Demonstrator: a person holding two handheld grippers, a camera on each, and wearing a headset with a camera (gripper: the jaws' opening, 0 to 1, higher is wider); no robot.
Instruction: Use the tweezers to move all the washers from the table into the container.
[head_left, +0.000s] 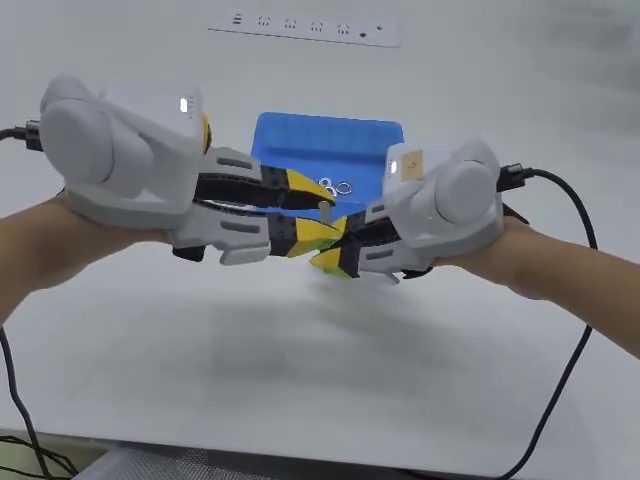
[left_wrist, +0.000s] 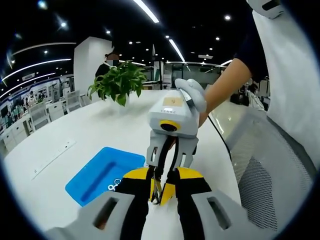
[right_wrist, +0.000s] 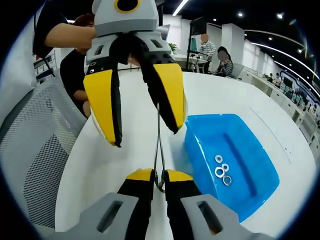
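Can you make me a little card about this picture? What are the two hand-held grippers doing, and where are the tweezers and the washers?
left hand-held gripper: jaws apart, either side of the tweezers' far end
right hand-held gripper: shut on the tweezers
tweezers: thin, metal, reaching from one gripper to the other
container: blue, on the white table, beside the grippers
washers: four, lying inside the container
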